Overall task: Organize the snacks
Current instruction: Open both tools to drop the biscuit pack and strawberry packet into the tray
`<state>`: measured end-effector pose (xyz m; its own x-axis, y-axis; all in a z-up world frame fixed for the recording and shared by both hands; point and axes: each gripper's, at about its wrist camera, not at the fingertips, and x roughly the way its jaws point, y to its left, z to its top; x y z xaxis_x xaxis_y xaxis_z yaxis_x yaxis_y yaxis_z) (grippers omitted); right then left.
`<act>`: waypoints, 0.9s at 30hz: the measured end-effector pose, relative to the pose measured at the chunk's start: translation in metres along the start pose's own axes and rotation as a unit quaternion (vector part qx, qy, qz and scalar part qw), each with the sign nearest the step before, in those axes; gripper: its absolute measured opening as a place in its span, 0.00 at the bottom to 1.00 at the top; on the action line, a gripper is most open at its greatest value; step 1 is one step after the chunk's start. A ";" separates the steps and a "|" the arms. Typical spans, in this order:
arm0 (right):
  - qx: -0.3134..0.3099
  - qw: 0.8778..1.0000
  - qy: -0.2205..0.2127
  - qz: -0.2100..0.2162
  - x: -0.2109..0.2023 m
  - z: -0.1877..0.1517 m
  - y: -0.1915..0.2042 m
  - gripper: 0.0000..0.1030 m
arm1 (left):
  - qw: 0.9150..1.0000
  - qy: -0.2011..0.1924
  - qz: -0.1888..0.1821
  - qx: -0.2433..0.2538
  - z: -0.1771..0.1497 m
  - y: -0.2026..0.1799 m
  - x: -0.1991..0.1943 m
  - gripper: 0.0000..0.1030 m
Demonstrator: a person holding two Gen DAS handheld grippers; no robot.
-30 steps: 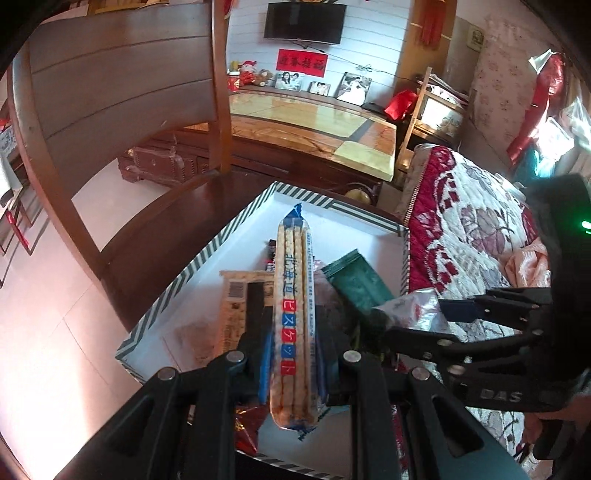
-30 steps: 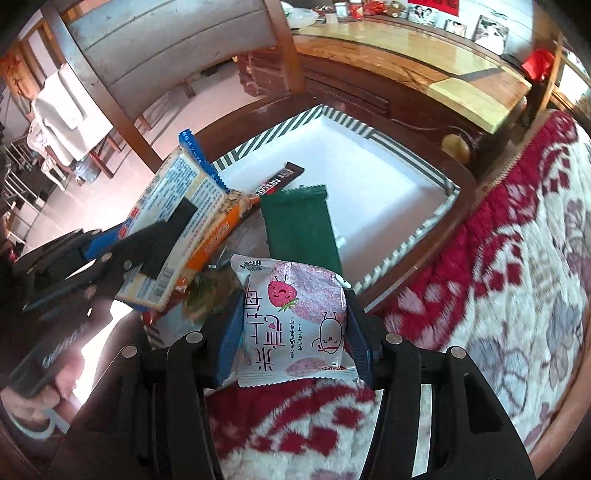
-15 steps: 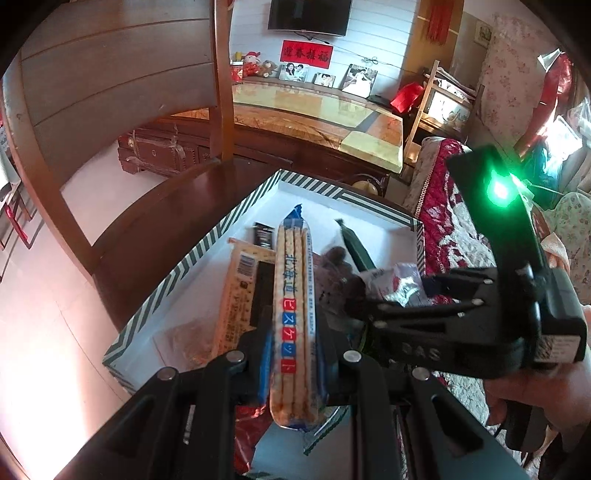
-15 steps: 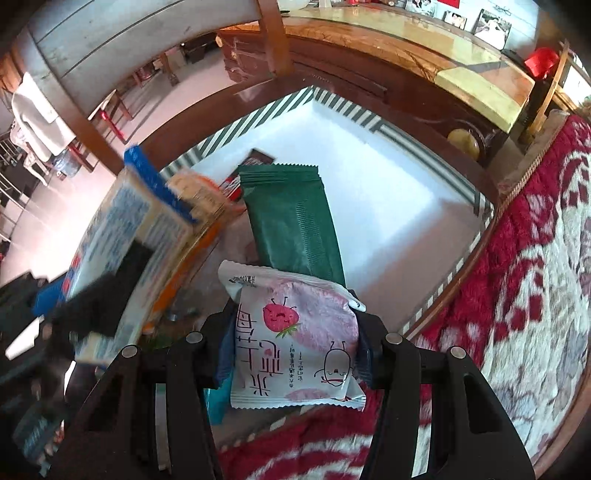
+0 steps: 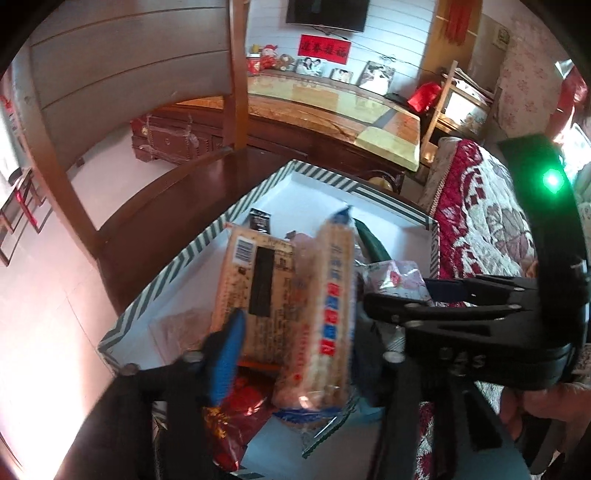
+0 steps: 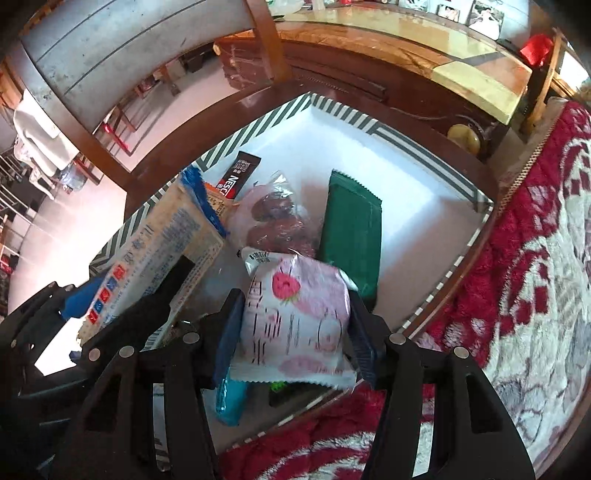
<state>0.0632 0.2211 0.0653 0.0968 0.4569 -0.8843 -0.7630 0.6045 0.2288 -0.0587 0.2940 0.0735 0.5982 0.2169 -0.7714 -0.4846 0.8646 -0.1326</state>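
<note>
While both grippers hang over the box, the scene reads line by line as follows.

Surface: a white box point(image 6: 391, 158) with a green-and-white striped rim sits on a dark wooden chair seat point(image 5: 177, 221), its right side against a red-and-white floral quilt point(image 6: 524, 258).

Left gripper point(image 5: 295, 332): its fingers are spread wider than the long biscuit pack point(image 5: 325, 314), which stands between them and leans toward the right finger; the blur hides whether that finger touches it. The blue pad of the left finger point(image 5: 225, 354) is apart from the pack.

Right gripper point(image 6: 291, 325): its fingers are closed on a pink strawberry snack bag point(image 6: 295, 321), held above the near part of the box.

Box contents: a green wrapper point(image 6: 351, 236) lies along the right side; a clear bag of dark red fruit point(image 6: 273, 218) sits in the middle; a black Nescafe stick point(image 6: 238, 177) lies toward the far left rim; a tan cracker pack point(image 5: 255, 284) lies left of the biscuit pack; a red foil bag point(image 5: 236, 417) is at the near edge.

Room: a wooden chair back point(image 5: 122, 92) rises on the left, over a pale tiled floor point(image 5: 44, 314). Beyond the chair stands a long glossy wooden cabinet point(image 5: 332, 114) carrying framed photos point(image 5: 376, 77). A television point(image 5: 327, 14) and a red banner point(image 5: 325, 46) hang on the white wall above it.
</note>
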 end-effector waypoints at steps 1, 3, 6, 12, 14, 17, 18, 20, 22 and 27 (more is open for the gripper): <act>0.005 1.000 -0.004 0.002 -0.003 -0.001 -0.002 0.53 | 1.000 -0.002 0.001 -0.001 0.000 0.000 -0.002 0.67; 0.011 1.000 -0.009 0.005 -0.008 -0.003 -0.003 0.53 | 1.000 -0.008 0.005 0.001 0.000 0.000 -0.006 0.74; 0.007 1.000 -0.014 -0.001 -0.013 -0.005 -0.003 0.53 | 1.000 -0.013 0.015 0.005 -0.001 -0.001 -0.009 0.81; 0.011 0.999 -0.040 -0.013 -0.029 -0.014 -0.007 0.53 | 0.999 -0.029 0.038 0.016 -0.004 -0.007 -0.019 0.90; 0.014 0.999 -0.045 -0.012 -0.034 -0.020 -0.008 0.53 | 0.998 -0.035 0.041 0.016 -0.005 -0.009 -0.023 0.92; 0.017 0.999 -0.048 -0.016 -0.040 -0.029 -0.011 0.53 | 0.998 -0.040 0.041 0.017 -0.006 -0.011 -0.027 0.94; 0.020 0.999 -0.047 -0.017 -0.041 -0.032 -0.012 0.53 | 0.998 -0.040 0.040 0.018 -0.007 -0.013 -0.028 0.95; 0.025 0.999 -0.044 -0.016 -0.041 -0.037 -0.014 0.53 | 0.998 -0.040 0.039 0.023 -0.009 -0.016 -0.030 0.95; 0.030 0.998 -0.044 -0.015 -0.043 -0.044 -0.017 0.53 | 0.998 -0.043 0.039 0.027 -0.011 -0.019 -0.033 0.95; 0.037 0.998 -0.058 -0.010 -0.056 -0.057 -0.018 0.53 | 0.997 -0.052 0.038 0.034 -0.016 -0.028 -0.040 0.96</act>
<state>0.0353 0.1474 0.0878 0.1888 0.5137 -0.8369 -0.7112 0.6592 0.2441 -0.0791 0.2542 0.0983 0.6255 0.3257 -0.7090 -0.4893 0.8716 -0.0313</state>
